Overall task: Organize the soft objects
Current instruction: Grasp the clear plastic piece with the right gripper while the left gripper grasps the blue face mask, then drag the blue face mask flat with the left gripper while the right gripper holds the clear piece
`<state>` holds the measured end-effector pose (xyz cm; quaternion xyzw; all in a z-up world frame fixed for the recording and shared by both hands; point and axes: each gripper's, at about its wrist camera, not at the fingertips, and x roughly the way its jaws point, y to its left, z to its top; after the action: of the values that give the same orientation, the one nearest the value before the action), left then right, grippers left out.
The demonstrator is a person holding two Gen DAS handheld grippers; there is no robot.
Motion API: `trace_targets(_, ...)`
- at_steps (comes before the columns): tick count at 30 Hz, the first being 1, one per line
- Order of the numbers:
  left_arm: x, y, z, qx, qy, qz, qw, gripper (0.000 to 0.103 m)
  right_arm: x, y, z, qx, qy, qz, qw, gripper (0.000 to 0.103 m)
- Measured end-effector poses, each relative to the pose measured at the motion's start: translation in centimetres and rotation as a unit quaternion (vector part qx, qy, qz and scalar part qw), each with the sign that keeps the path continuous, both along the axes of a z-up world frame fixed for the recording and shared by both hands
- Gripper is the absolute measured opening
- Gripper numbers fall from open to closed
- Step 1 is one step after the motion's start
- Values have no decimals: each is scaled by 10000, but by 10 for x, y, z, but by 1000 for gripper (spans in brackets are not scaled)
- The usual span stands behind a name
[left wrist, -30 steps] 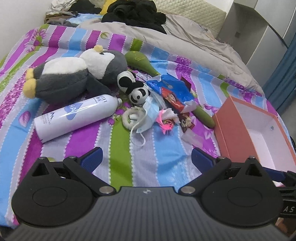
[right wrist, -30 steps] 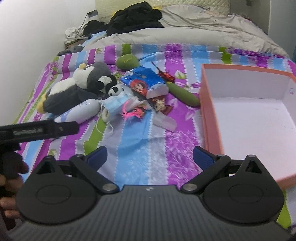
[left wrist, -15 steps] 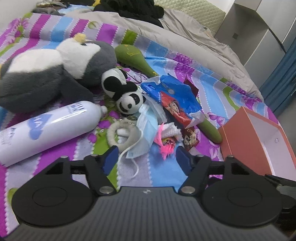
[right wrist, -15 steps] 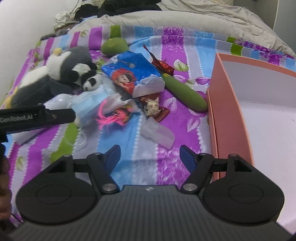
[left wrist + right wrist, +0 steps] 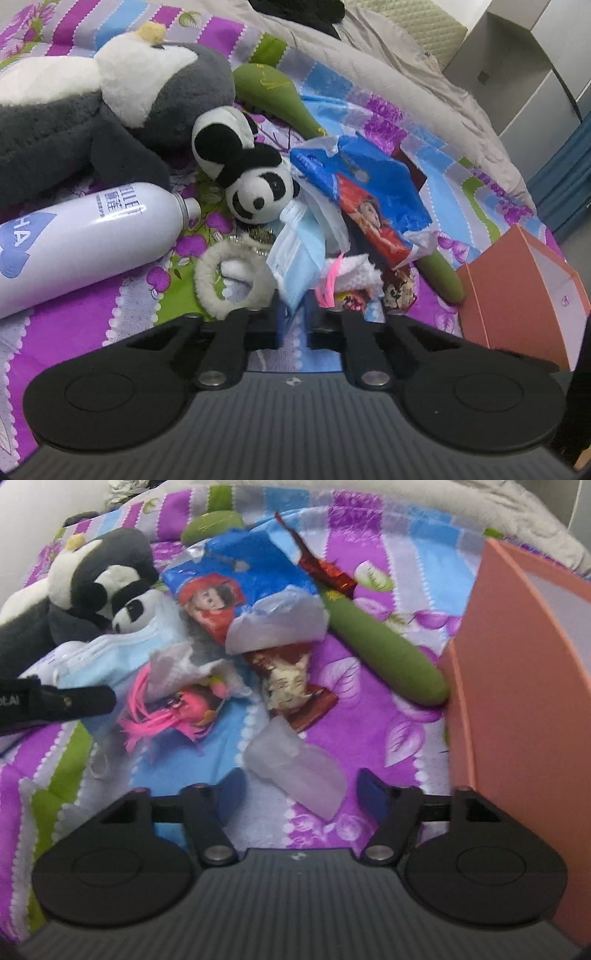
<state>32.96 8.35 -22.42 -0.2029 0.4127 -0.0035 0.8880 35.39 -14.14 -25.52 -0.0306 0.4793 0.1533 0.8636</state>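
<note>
**Left gripper** (image 5: 295, 330): jaws drawn together, pinched, by the look of it, on the lower corner of the face mask (image 5: 299, 258). A second ago spread wide and well above the pile; now low and close in. Judged: pick of the mask begun, lift not yet made.

**Right gripper** (image 5: 301, 794): jaws closing, translucent packet (image 5: 295, 768) between them, pads not yet on it. Likewise brought down from a higher, wider stance. Judged: second pick about to complete.

**Face mask**: pale blue, pleated, crumpled. Lying on the striped bedspread (image 5: 74, 332), just below the panda plush (image 5: 255, 184) and beside the fluffy ring (image 5: 232, 284). Long axis running from the panda towards the left jaws, lower corner pointing into them.

**Translucent packet**: flat on the bedspread, near the orange box (image 5: 517, 701). Long axis slanted from upper left to lower right in the right wrist view, so crossing the jaw gap at an angle; risk of a corner-only grip.

**Around**: penguin plush (image 5: 129, 103) behind the panda; white bottle (image 5: 85, 240) on its side, neck towards the panda; blue snack bag (image 5: 369, 192); green plush stick (image 5: 380, 653), its end touching or nearly touching the box wall.

**Box**: nothing seen inside in the little that shows. Judged: sorting at its start.
</note>
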Motion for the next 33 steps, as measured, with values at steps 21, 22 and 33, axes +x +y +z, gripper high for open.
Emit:
trace_targets(21,-108,-8,70,-4,-387,-50,9992,4,-90,6,59,-47,-212,266,9994,19)
trace_targets(22,-118,-9,72,-7,-384,-53,9992,4,-98,5,61,-51,-230,287,9993,19)
trace_targets(33,-208,-13,71,-62,-132,-46,9999,4,-156,-8,67,-153,-298,107,9994,19)
